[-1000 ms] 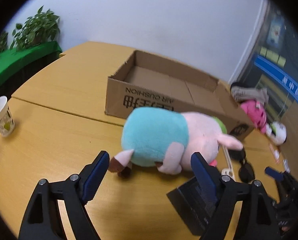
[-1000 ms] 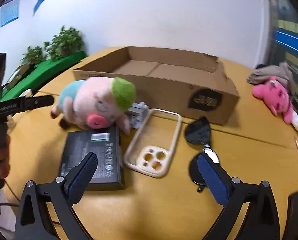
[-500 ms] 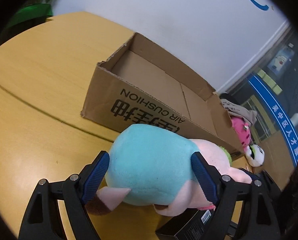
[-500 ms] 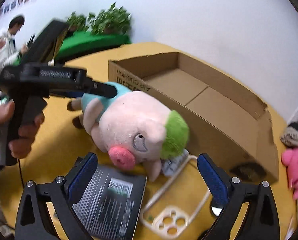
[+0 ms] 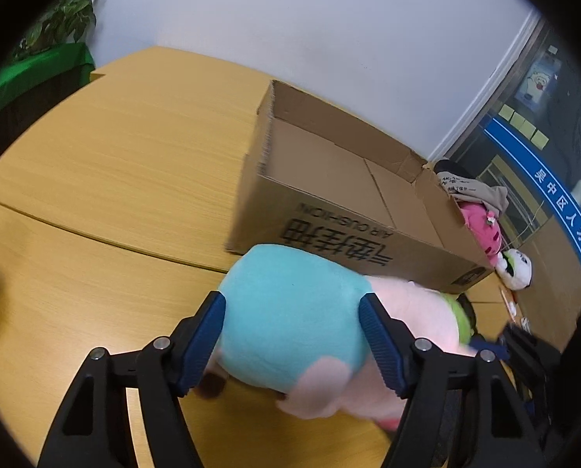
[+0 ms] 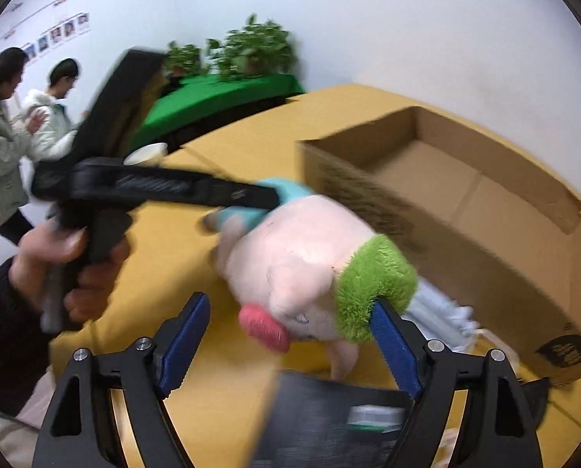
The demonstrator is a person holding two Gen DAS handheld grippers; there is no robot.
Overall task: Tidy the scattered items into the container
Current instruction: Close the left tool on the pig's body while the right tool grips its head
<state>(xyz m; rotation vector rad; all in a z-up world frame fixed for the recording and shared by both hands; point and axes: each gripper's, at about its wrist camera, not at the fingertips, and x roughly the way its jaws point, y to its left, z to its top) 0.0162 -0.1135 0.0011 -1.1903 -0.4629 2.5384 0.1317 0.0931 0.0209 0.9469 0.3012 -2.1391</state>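
**Left gripper clamps the plush pig beside the box**

The left gripper (image 5: 292, 341) has both blue pads pressed into the teal body of the plush pig (image 5: 290, 323), its jaws closed on the toy's sides. In the right wrist view the same gripper reaches in from the left, held in a person's hand (image 6: 62, 269). The right gripper (image 6: 290, 345) stands wide apart, its pads either side of the pig's head without squeezing it.

The pig is soft and rounded: teal torso, pale pink head and legs, a shaggy green tuft on the head and a bright pink snout. It sits just in front of the cardboard box (image 5: 353, 210), over the wooden table (image 5: 115, 148). A black flat box (image 6: 329, 417) lies beneath the pig's head. Beyond the cardboard box lie a pink plush (image 5: 481, 224) and a white plush (image 5: 518, 269).
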